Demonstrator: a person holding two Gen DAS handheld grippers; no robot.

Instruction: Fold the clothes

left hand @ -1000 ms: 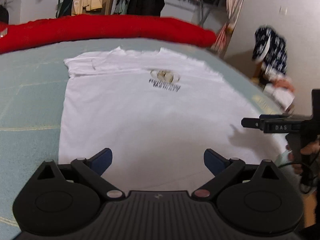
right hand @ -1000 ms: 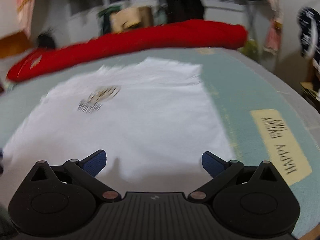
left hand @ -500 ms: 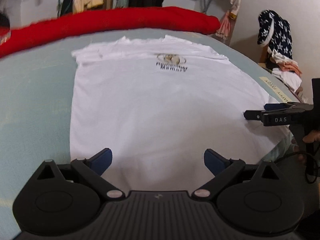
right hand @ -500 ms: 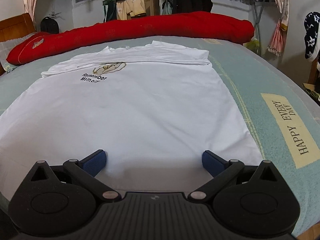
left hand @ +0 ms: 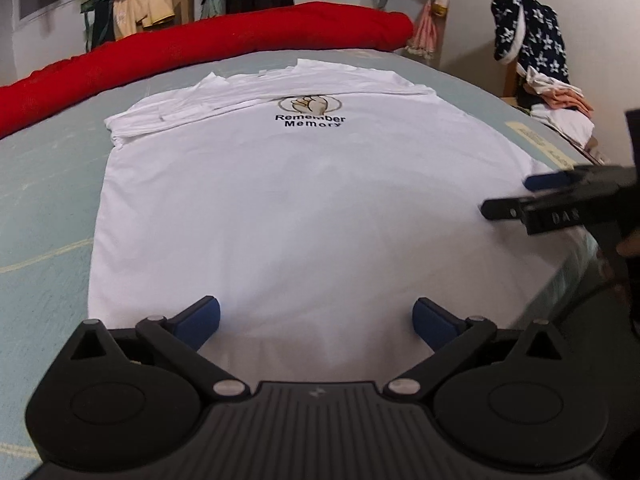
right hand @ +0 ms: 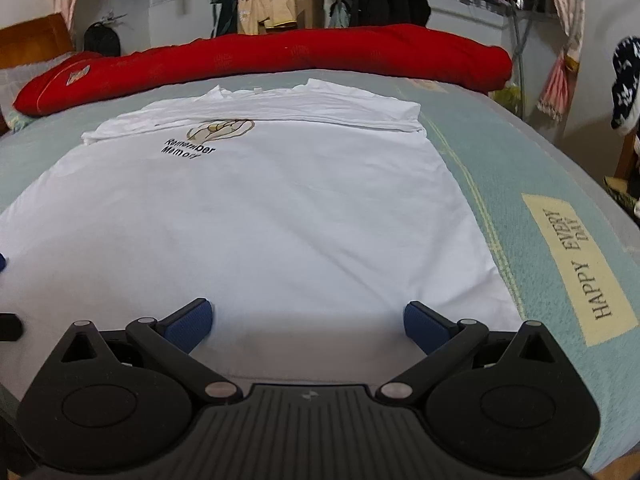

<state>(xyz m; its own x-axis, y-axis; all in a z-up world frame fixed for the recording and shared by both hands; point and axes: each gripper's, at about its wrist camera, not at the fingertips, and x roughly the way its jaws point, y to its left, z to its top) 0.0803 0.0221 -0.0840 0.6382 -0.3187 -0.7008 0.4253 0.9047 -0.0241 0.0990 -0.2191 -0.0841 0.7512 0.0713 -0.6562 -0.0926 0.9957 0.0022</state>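
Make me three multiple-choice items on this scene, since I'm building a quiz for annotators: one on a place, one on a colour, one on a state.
1. Where does the shirt lie?
A. on the bed
B. on a chair
C. on the floor

2. What colour is the bolster beyond the shirt?
A. blue
B. red
C. yellow

3. How do the left gripper and the right gripper stand?
A. both shut on the shirt
B. one open, one shut
C. both open

Answers:
1. A, the shirt is spread flat on the bed.
2. B, it is plainly red in both views.
3. C, each pair of fingers is wide apart, holding nothing.
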